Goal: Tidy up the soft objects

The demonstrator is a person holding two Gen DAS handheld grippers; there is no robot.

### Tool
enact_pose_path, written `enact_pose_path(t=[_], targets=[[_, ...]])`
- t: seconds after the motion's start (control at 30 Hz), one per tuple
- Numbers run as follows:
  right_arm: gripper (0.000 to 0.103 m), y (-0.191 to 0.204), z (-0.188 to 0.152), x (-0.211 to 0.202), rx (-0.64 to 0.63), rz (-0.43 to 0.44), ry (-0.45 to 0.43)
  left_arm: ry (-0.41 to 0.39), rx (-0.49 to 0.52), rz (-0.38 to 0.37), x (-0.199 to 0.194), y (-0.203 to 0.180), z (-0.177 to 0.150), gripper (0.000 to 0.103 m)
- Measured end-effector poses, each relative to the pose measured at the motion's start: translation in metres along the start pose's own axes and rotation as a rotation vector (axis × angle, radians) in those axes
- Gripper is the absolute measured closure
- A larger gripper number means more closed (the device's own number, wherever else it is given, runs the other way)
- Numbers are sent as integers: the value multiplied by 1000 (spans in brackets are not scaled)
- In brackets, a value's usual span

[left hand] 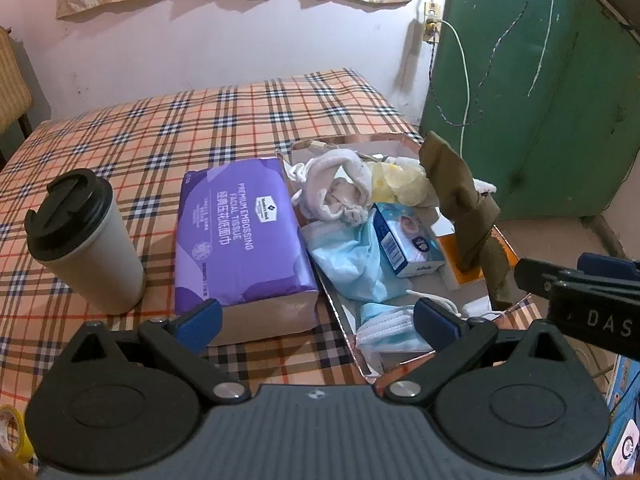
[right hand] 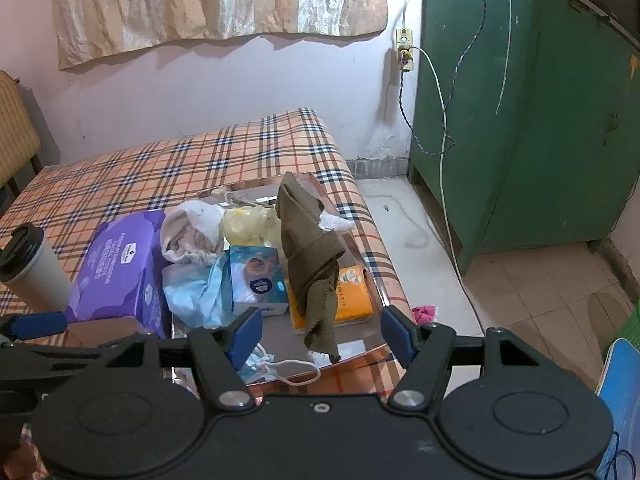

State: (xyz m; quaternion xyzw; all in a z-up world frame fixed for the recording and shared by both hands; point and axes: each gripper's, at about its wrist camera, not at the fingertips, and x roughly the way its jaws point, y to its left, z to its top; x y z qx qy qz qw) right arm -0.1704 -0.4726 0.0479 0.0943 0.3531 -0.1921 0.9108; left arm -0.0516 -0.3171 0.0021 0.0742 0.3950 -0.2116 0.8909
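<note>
A shiny tray (left hand: 344, 320) on the plaid table holds soft things: a white cloth bundle (left hand: 340, 188), a yellow cloth (left hand: 396, 180), blue face masks (left hand: 352, 256), a small blue box (left hand: 404, 240) and an olive-brown cloth (left hand: 468, 208) standing up at its right side. The olive cloth (right hand: 312, 248) also shows in the right wrist view, above an orange packet (right hand: 352, 292). A purple tissue pack (left hand: 240, 232) lies left of the tray. My left gripper (left hand: 316, 320) is open and empty at the tray's near edge. My right gripper (right hand: 320, 336) is open and empty, near the olive cloth's lower end.
A white cup with a black lid (left hand: 84, 240) stands left of the tissue pack. A green cabinet (right hand: 520, 120) stands to the right with cables hanging from a wall socket (right hand: 404, 48). The table's right edge (right hand: 380, 240) drops to a tiled floor.
</note>
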Motion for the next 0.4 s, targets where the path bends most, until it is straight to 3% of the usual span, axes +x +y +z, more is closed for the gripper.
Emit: enact_pose_path(t=[0.4], targets=[[25,2,1,0,2,-6,1,-1,3,-7,0,0,0,0]])
